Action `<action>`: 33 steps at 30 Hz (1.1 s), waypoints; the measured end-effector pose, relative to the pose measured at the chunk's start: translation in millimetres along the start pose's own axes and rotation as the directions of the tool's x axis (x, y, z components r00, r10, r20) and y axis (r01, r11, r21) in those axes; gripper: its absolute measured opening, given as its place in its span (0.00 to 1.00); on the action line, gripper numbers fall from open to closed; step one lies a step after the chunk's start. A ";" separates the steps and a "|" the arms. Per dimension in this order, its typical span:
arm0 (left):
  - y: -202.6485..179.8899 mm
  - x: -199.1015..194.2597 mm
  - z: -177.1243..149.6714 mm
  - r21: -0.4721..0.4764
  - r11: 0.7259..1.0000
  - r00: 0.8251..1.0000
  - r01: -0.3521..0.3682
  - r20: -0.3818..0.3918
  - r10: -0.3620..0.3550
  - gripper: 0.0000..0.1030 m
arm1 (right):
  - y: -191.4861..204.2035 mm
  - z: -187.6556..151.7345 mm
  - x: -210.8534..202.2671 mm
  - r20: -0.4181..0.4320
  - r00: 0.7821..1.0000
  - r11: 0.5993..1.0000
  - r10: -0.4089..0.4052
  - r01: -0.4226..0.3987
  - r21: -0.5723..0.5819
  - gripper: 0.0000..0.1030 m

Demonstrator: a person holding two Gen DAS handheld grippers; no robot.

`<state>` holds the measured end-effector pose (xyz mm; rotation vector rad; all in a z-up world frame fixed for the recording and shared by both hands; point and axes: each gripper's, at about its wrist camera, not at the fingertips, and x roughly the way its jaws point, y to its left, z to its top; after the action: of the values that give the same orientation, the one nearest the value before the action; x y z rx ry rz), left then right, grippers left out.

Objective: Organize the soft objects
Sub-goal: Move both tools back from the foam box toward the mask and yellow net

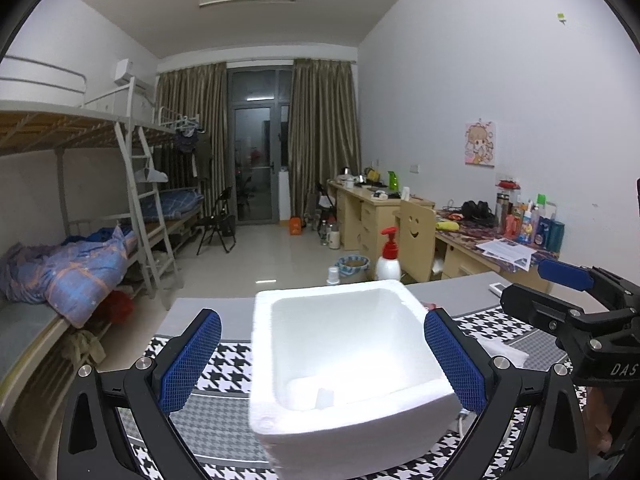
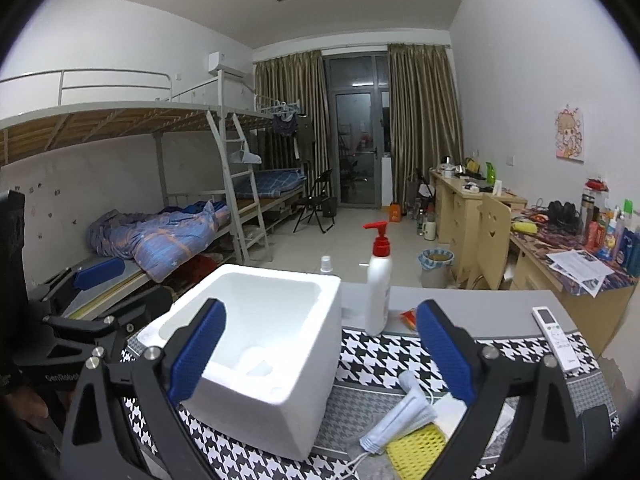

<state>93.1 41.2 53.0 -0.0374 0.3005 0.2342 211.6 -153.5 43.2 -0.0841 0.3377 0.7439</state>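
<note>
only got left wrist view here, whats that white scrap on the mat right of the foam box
Observer: It looks like a folded white face mask, lying flat on the houndstooth mat.
Operator: anything else soft next to it
Observer: A yellow mesh sponge lies against the mask, on the side nearer the camera.
Operator: right fingers on either one
Observer: No, the right gripper is open above them and holds nothing.

Two fisheye wrist cameras look forward along their fingers over a houndstooth-clothed table [image 1: 224, 364] down a dormitory room — the left close above the white foam box [image 1: 344, 360], the right beside it; both share box [image 2: 256, 344], bunks, curtains.
</note>
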 end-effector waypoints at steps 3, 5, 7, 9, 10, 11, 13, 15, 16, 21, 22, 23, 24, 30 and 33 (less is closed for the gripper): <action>-5.1 -0.5 0.6 0.002 1.000 1.000 0.015 0.002 -0.015 0.99 | -5.3 -1.5 -2.2 0.000 1.000 1.000 -0.018 0.018 0.006 0.95; -9.2 -1.0 1.2 0.008 1.000 1.000 0.026 0.004 -0.026 0.99 | -10.1 -3.2 -6.8 0.006 1.000 1.000 -0.026 0.026 0.009 0.95; -15.3 -0.6 2.5 0.014 0.999 0.999 0.035 0.006 -0.035 0.99 | -14.6 -4.8 -11.9 0.015 0.999 0.999 -0.034 0.034 0.010 0.95; -21.5 0.1 3.4 0.023 0.999 0.999 0.049 0.006 -0.049 0.99 | -15.1 -5.7 -15.8 0.020 0.999 0.999 -0.047 0.047 0.011 0.95; -24.5 -0.1 3.3 0.026 0.998 0.998 0.055 0.006 -0.055 0.99 | -17.0 -6.1 -16.7 0.022 0.998 0.999 -0.051 0.050 0.013 0.95; -28.2 -0.2 3.4 0.029 0.998 0.998 0.060 0.006 -0.061 0.99 | -19.7 -6.1 -18.1 0.023 0.998 0.998 -0.055 0.054 0.016 0.95; -34.6 0.5 3.3 0.036 0.997 0.997 0.075 0.004 -0.075 0.99 | -25.4 -7.8 -21.4 0.024 0.997 0.997 -0.068 0.068 0.022 0.96; -42.1 1.7 3.2 0.040 0.995 0.996 0.088 0.003 -0.088 0.99 | -31.0 -10.3 -24.7 0.022 0.997 0.997 -0.078 0.077 0.029 0.96; -45.8 2.3 3.0 0.043 0.994 0.995 0.097 -0.002 -0.097 0.99 | -35.3 -11.6 -26.9 0.021 0.996 0.996 -0.088 0.088 0.033 0.96; -60.6 3.0 2.0 0.058 0.990 0.992 0.126 -0.010 -0.126 0.99 | -50.6 -15.3 -37.3 0.021 0.993 0.992 -0.114 0.113 0.052 0.96; -65.0 2.4 1.5 0.061 0.989 0.991 0.133 -0.011 -0.132 0.99 | -53.3 -16.1 -39.5 0.021 0.993 0.992 -0.117 0.116 0.056 0.96; -67.9 2.5 1.4 0.062 0.988 0.990 0.138 -0.012 -0.138 0.99 | -56.0 -16.9 -41.6 0.021 0.992 0.991 -0.121 0.120 0.059 0.96; -69.3 2.6 1.4 0.063 0.988 0.990 0.141 -0.014 -0.141 0.99 | -59.1 -17.8 -43.4 0.021 0.992 0.990 -0.126 0.124 0.061 0.96; -80.9 0.4 1.7 0.057 0.984 0.986 0.169 -0.019 -0.169 0.99 | -71.0 -22.3 -54.4 0.016 0.988 0.986 -0.151 0.150 0.069 0.96; -89.0 -0.7 1.2 0.060 0.982 0.984 0.178 -0.020 -0.177 0.99 | -79.7 -24.8 -59.4 0.019 0.988 0.985 -0.156 0.154 0.079 0.96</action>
<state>113.6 -45.4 54.5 -0.0052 0.3165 0.0475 218.1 -255.6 36.0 -0.0276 0.3321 0.5768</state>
